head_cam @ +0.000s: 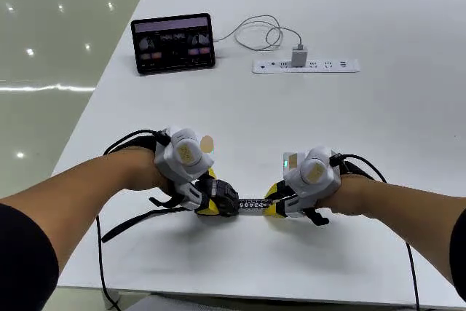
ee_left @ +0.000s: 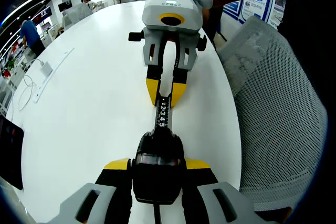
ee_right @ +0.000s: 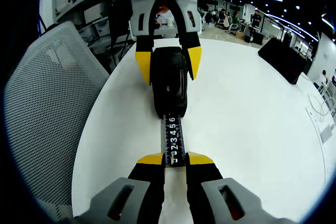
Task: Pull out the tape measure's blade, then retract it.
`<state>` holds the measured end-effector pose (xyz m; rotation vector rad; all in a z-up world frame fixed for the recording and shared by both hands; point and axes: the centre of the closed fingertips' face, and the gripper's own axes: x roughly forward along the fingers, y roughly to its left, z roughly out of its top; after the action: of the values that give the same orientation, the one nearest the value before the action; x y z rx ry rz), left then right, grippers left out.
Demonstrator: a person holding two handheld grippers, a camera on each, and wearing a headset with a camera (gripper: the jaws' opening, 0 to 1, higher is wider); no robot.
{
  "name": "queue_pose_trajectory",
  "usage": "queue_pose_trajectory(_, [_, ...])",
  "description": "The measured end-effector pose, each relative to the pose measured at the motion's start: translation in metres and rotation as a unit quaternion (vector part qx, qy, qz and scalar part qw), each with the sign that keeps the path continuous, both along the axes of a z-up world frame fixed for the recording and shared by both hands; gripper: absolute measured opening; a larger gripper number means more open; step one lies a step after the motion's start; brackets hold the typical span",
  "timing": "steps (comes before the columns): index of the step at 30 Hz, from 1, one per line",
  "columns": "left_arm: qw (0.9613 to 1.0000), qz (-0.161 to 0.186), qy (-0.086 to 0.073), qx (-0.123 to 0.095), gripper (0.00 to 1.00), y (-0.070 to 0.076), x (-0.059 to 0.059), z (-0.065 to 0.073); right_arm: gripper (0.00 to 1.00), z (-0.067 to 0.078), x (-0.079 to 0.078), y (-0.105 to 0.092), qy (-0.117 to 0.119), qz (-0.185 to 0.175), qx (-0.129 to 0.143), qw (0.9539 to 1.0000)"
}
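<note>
Near edge of the white table (head_cam: 364, 121), both grippers low on the top, facing each other.

Left gripper (head_cam: 208, 196): jaws clamped on the black case (head_cam: 220, 197) of the tape measure, one yellow tip against each side. The left gripper view shows the case (ee_left: 157, 163) upright between the tips, its mouth pointing away to the right gripper.

Right gripper (head_cam: 275, 206): jaws drawn in on the free end of the blade (head_cam: 253, 204), tips pinching its edges. Its own view shows the blade (ee_right: 173, 137) flat on the table, printed digits up, running straight back to the case.

A short stretch of blade is out, taut between the two grippers. Case left, blade end right, close together. A hand behind each gripper, forearms coming in from the near corners, black cords trailing off the table edge.

Far side: dark tablet (head_cam: 173, 42) propped up with its screen lit, far left. To its right a white power strip (head_cam: 306, 65) with a charger (head_cam: 299, 55) plugged in, and a looped white cable (head_cam: 258, 33) between the two.

Grey mesh chair (ee_left: 278, 114) just off the near edge.
</note>
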<state>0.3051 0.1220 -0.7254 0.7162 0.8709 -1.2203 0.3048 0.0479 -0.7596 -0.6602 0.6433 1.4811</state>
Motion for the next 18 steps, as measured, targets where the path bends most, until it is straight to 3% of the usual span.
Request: queue_pose_trajectory(18, [1.0000,0.000,-0.004,-0.001,0.32,0.000,-0.001,0.001,0.10,0.001,-0.002,-0.013,0.002,-0.008,-0.004,1.0000])
